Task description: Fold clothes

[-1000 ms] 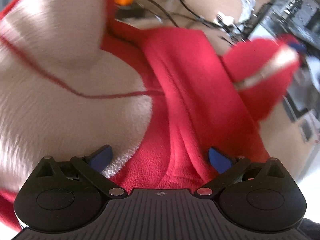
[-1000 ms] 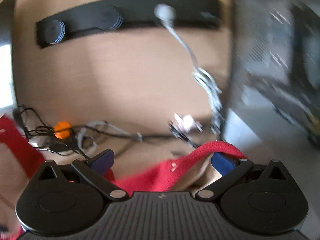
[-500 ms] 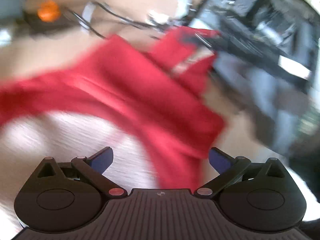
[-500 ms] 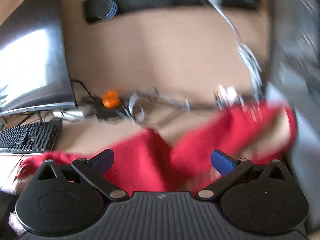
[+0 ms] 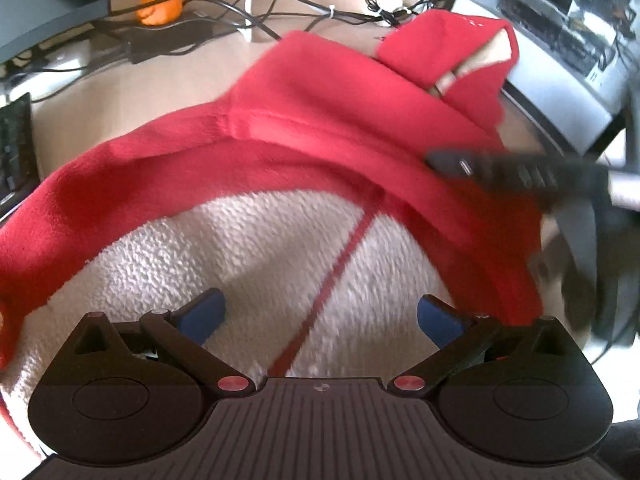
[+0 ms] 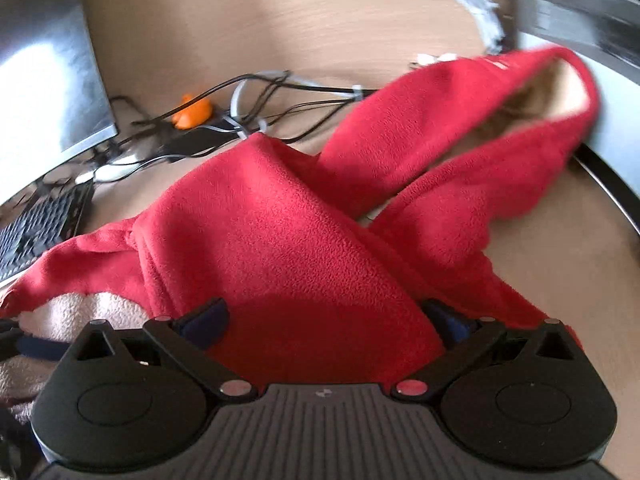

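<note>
A red fleece garment [image 5: 320, 120] with a white fuzzy lining [image 5: 260, 260] lies on the wooden desk. My left gripper [image 5: 320, 316] is open, its blue pads spread over the lining and a red seam line. In the right wrist view the red fleece [image 6: 280, 240] fills the space between the open pads of my right gripper [image 6: 328, 316]; a sleeve [image 6: 500, 128] with pale lining trails to the far right. The right gripper shows blurred in the left wrist view [image 5: 520, 172] over the garment's right edge.
Tangled black cables [image 5: 240, 8] and an orange object [image 5: 160, 4] lie at the desk's back. A keyboard [image 6: 36, 232] and monitor [image 6: 48, 80] stand at left. A dark computer case [image 5: 560, 20] stands at right.
Both grippers have swung down and back over the garment. The right gripper let go of the sleeve edge it carried and now sits low over the red body; the sleeve lies on the desk.
</note>
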`<action>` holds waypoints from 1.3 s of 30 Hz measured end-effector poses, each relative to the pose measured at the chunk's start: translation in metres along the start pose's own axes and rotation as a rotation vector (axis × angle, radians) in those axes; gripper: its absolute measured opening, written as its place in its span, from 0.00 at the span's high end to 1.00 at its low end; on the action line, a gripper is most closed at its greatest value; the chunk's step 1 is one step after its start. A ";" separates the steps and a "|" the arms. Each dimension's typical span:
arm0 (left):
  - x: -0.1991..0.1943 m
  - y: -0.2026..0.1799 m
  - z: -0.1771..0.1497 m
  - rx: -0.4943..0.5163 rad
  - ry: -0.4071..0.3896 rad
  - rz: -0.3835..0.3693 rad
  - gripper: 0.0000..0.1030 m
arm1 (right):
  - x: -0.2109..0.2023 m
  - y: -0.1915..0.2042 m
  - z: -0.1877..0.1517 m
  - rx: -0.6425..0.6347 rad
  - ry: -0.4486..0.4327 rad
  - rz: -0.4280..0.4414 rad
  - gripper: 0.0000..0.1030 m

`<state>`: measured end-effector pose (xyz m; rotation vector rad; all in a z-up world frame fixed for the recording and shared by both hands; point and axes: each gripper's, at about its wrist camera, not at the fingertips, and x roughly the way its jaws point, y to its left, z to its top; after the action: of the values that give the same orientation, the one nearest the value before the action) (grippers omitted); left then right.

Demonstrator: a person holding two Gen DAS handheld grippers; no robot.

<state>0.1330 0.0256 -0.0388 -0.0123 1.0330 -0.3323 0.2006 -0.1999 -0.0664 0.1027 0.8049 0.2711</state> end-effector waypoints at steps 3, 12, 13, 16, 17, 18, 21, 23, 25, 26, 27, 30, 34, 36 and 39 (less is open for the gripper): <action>-0.007 -0.021 -0.019 0.002 -0.010 0.042 0.00 | 0.021 0.003 0.025 -0.107 0.032 0.067 0.00; -0.021 -0.041 -0.024 -0.247 0.030 -0.257 0.00 | 0.023 0.039 0.076 -0.389 -0.050 0.072 0.00; -0.025 -0.039 -0.023 -0.247 0.032 -0.300 0.00 | 0.009 0.032 0.078 -0.366 -0.072 0.074 0.00; -0.045 -0.036 -0.013 -0.172 -0.059 -0.228 0.00 | -0.029 0.008 0.074 -0.276 -0.112 0.035 0.00; -0.051 -0.038 -0.008 -0.097 -0.109 -0.124 0.00 | -0.039 -0.003 0.069 -0.230 -0.109 0.013 0.00; -0.054 -0.043 -0.003 -0.003 -0.156 -0.008 0.00 | -0.048 -0.012 0.062 -0.194 -0.101 -0.001 0.00; -0.022 -0.064 0.002 0.431 -0.191 0.382 0.00 | -0.070 -0.028 0.035 -0.134 -0.072 -0.024 0.00; 0.008 -0.064 0.002 0.644 -0.171 0.513 0.00 | -0.080 -0.028 0.018 -0.136 -0.059 -0.035 0.00; 0.018 -0.064 0.008 0.708 -0.222 0.545 0.00 | -0.083 -0.020 0.005 -0.143 -0.049 -0.040 0.00; 0.017 -0.062 0.017 0.680 -0.248 0.576 0.00 | -0.081 -0.012 -0.003 -0.157 -0.040 -0.033 0.00; 0.012 -0.058 0.027 0.633 -0.291 0.607 0.00 | -0.079 -0.004 -0.011 -0.182 -0.033 -0.033 0.00; -0.006 -0.030 0.055 0.457 -0.401 0.720 0.00 | -0.066 0.026 -0.032 -0.314 -0.002 -0.056 0.00; -0.040 0.045 0.066 0.160 -0.418 0.904 0.00 | -0.045 0.055 -0.055 -0.467 0.054 -0.078 0.00; -0.056 0.083 0.065 0.015 -0.399 0.964 0.00 | -0.044 0.058 -0.057 -0.477 0.032 -0.066 0.00; -0.071 0.125 0.039 -0.135 -0.309 0.921 0.00 | -0.043 0.061 -0.045 -0.474 0.022 -0.078 0.00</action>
<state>0.1658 0.1586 0.0206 0.2757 0.6616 0.5632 0.1270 -0.1537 -0.0559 -0.3762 0.7460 0.3823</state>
